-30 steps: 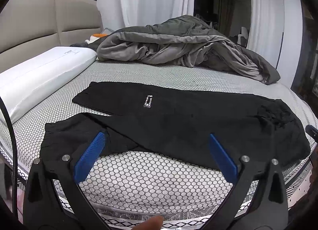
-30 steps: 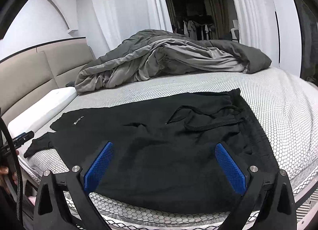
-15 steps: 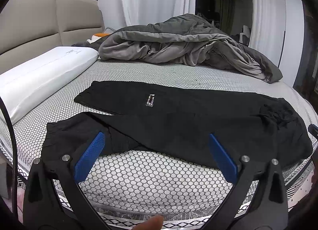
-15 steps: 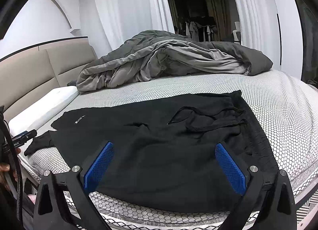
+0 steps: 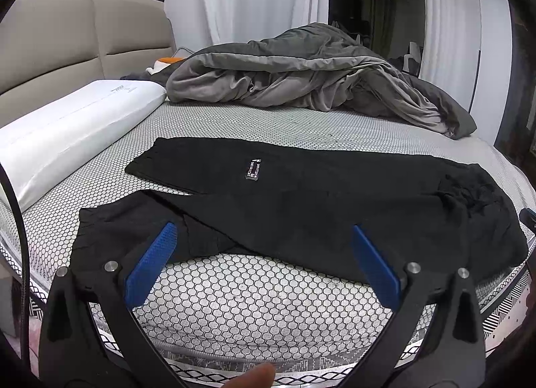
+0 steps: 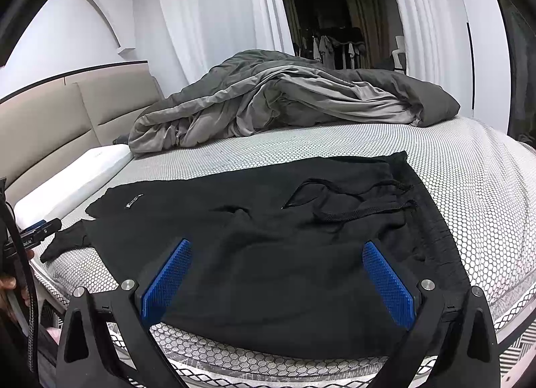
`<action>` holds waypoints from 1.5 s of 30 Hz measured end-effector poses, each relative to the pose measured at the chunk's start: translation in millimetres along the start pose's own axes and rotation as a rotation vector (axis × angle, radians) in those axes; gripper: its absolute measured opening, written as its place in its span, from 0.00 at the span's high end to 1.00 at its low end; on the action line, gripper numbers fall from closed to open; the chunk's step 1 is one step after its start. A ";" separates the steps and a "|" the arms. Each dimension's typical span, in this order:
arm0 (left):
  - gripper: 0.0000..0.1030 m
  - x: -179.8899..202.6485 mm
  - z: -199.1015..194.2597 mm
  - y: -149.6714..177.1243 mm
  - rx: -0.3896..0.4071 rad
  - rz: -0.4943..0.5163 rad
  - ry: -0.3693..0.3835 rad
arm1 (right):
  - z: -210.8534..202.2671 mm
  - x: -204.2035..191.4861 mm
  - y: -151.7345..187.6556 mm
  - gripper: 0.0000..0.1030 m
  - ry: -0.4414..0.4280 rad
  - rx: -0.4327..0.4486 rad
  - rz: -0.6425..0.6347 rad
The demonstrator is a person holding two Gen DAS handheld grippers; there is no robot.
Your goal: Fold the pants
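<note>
Black pants lie spread across the near side of the bed, legs toward the left, waistband with its drawstring toward the right. A small white label shows on the far leg. My left gripper hovers open over the near leg cuff and the bare mattress, touching nothing. Over the seat of the pants my right gripper is open too, with nothing between its blue pads. The left gripper's tip shows at the left edge of the right wrist view.
A crumpled grey duvet fills the far half of the bed. A white pillow lies along the beige headboard on the left. The mattress edge runs just below both grippers. White curtains hang behind.
Both grippers have eased slightly forward and upward over the bed; the pants have not moved and both stay open.
</note>
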State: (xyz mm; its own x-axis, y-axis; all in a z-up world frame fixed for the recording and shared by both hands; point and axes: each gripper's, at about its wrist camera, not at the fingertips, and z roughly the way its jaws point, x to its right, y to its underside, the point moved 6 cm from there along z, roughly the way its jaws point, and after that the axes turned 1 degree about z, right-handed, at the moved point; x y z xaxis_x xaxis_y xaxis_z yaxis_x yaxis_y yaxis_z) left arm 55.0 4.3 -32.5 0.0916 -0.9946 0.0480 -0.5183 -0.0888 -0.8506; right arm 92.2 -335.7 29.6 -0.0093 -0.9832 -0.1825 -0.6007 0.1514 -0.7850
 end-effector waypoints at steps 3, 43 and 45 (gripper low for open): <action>0.01 0.5 0.9 1.4 -0.001 0.001 -0.003 | 0.0 -0.2 0.3 0.00 0.000 0.000 -0.003; 0.01 -74.2 -16.9 24.0 -0.075 -0.094 -0.006 | -1.5 -16.5 -5.8 0.00 -0.016 -0.035 0.005; 0.01 -87.3 -13.4 24.6 -0.087 -0.143 0.016 | -0.7 -16.9 -5.2 0.00 -0.027 -0.042 0.008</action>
State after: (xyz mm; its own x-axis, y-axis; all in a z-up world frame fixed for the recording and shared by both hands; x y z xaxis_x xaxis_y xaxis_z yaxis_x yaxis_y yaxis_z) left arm 22.8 88.2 -50.5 0.1566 -0.9722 0.1738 -0.5727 -0.2328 -0.7860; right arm 94.9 -319.9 37.2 0.0065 -0.9787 -0.2053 -0.6338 0.1548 -0.7579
